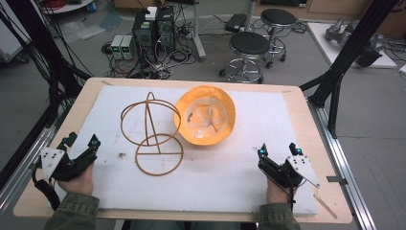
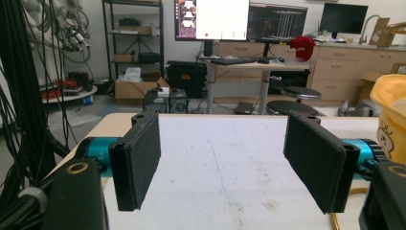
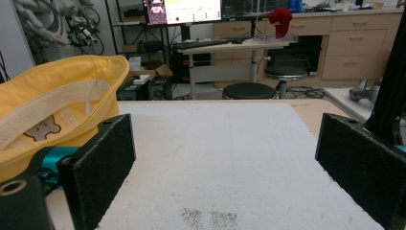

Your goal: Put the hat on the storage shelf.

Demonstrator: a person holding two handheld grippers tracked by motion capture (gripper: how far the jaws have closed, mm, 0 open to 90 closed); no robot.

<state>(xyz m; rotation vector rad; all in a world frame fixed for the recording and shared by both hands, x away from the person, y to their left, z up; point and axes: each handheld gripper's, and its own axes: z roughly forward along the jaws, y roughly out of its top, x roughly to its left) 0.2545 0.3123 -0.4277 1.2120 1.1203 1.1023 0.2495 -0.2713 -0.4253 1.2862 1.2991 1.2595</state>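
Two black stools, computer towers, perhaps

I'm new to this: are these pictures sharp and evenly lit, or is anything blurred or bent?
High view: soft, even light, faint shadows under the wire stand; slightly grainy. Left gripper view: the near pads are soft, the monitor glares white. Right gripper view: the hat looms large and a little blurred.

A yellow hat lies upside down at the middle of the white mat, its pale lining facing up, and its brim touches a brown wire stand of rings standing just left of it.
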